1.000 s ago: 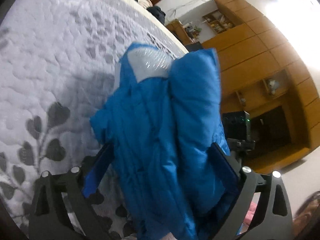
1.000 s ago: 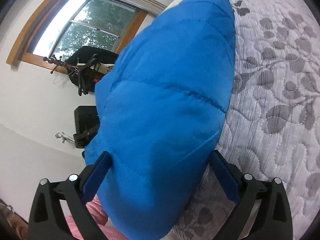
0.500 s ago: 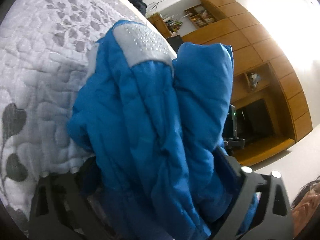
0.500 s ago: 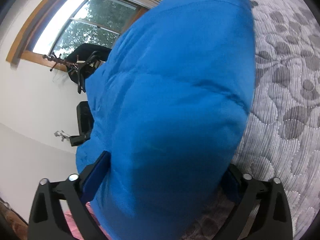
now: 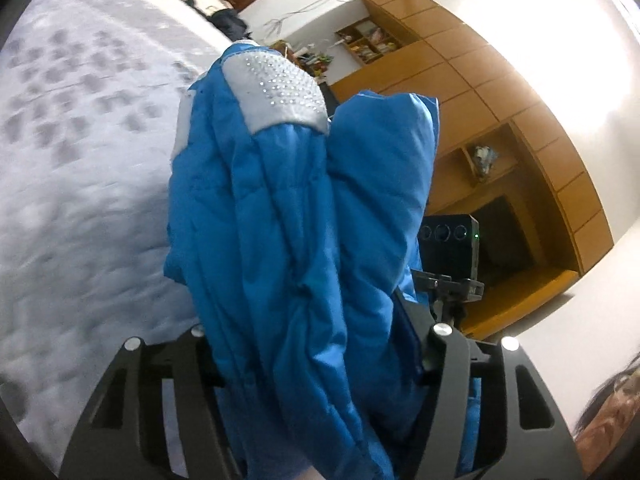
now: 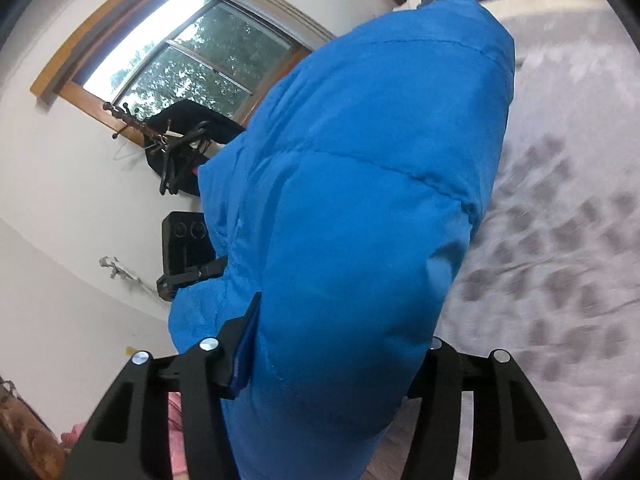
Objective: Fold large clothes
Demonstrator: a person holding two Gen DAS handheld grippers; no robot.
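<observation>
The puffy bright-blue quilted jacket (image 5: 304, 248) hangs bunched between the two hand-held tools, lifted above the grey-white quilted bedspread with a dark leaf print (image 5: 80, 168), and it fills the middle of both wrist views. In the left wrist view its white shoulder panel set with small shiny studs (image 5: 280, 92) sits at the top of the bundle, with a folded blue sleeve lying just beside it on the right. The black left gripper (image 5: 308, 348) is clamped on the jacket's thick folds, and its fingers are closer together than a second ago, when they stood wide on either side of the cloth. The black right gripper (image 6: 336, 352) is likewise clenched on the jacket, its blue-padded finger (image 6: 246, 346) pressed into the smooth quilted panel, and its gap too has narrowed since the earlier frames. The bedspread now shows as a blur in both views, where it was sharp before, and the jacket stands higher against the room. Beyond it, the left view shows the orange-brown wooden wall cabinet with open shelves (image 5: 500, 120) and a small black device with a green light (image 5: 450, 240); the right view shows the wood-framed window with trees outside (image 6: 180, 52).
</observation>
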